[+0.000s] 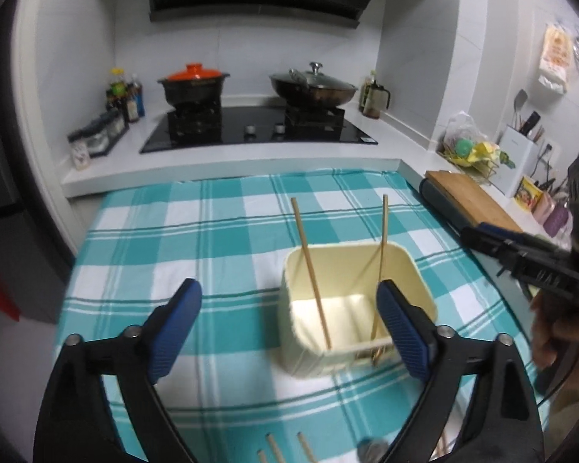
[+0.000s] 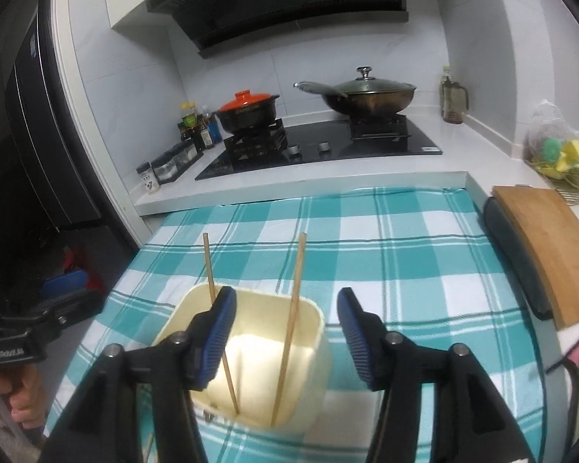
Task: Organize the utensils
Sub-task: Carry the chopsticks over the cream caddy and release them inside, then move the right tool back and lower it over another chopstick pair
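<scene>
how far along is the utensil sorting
Partly done. Two chopsticks already stand in the cream holder on the checked cloth. Nothing is in hand: the left gripper and right gripper both have their jaws open and empty. Left to do: at least three more sticks lie on the cloth at the near edge, below the left gripper.
</scene>
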`<state>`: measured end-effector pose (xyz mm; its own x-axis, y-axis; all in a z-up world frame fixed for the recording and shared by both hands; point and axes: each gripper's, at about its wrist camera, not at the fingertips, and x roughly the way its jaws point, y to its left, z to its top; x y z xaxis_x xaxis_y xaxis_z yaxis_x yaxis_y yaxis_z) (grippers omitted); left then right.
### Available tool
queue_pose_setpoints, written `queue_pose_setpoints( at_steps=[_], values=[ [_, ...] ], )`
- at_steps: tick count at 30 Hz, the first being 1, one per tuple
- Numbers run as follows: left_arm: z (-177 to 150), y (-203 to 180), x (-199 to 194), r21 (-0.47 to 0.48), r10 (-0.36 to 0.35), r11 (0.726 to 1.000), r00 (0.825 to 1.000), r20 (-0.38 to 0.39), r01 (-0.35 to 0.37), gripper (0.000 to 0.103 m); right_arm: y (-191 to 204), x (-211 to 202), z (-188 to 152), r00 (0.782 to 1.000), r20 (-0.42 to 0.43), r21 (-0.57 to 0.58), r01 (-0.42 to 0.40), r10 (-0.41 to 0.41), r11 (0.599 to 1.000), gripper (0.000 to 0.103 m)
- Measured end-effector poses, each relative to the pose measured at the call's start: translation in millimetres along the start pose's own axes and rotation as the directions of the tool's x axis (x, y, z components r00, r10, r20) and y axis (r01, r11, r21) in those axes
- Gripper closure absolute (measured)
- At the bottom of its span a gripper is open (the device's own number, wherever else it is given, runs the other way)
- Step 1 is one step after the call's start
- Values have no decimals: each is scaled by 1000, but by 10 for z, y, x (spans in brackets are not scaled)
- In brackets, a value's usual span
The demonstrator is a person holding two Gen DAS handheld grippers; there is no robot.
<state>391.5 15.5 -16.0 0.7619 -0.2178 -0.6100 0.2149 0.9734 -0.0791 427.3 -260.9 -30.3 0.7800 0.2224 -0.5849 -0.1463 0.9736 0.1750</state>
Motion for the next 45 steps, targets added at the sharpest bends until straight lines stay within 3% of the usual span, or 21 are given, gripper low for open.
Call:
queue_pose_setpoints(
  at_steps=[1,3,10,13,16,19,22,28,45],
  values=[
    [-87,15,-113,7,11,1000,1000,23,-12,5,-21,-100,-42,1000,3,0,9,-9,1000,34],
    [-351,41,-364,31,25,999,999,42,-27,3,-46,-383,-214,1000,15,-8,9,-9,1000,31],
    [-1320,10,-897,36,-6,999,996,-87,9,4,-103,-1222,-990,999,28,10,37,-37,999,19],
    [-1742,-65,-1138,22,21,1000,997,-76,-20,0,-69,-1472,-1407,998,39,-6,54,-54,999,17],
    [-2047,-184,-1286,22,90,996,994,-60,-89,0,2,-1649,-1839,987,64,-28,147,-145,989,3],
    [-2236,-280,-1363,-9,50,999,997,-64,-50,0,74,-1705,-2165,975,18,-26,223,-223,974,0],
    [-2331,-344,-1398,-47,8,999,999,-53,-11,0,200,-1762,-2390,964,-28,-48,263,-265,963,0],
    [-2460,-442,-1447,-57,35,998,997,-65,-39,0,422,-1905,-2676,942,-52,-113,325,-332,939,0],
    [-2612,-289,-1400,-112,70,990,991,-113,-83,0,676,-2009,-2777,916,-9,-221,390,-402,894,0]
  ],
)
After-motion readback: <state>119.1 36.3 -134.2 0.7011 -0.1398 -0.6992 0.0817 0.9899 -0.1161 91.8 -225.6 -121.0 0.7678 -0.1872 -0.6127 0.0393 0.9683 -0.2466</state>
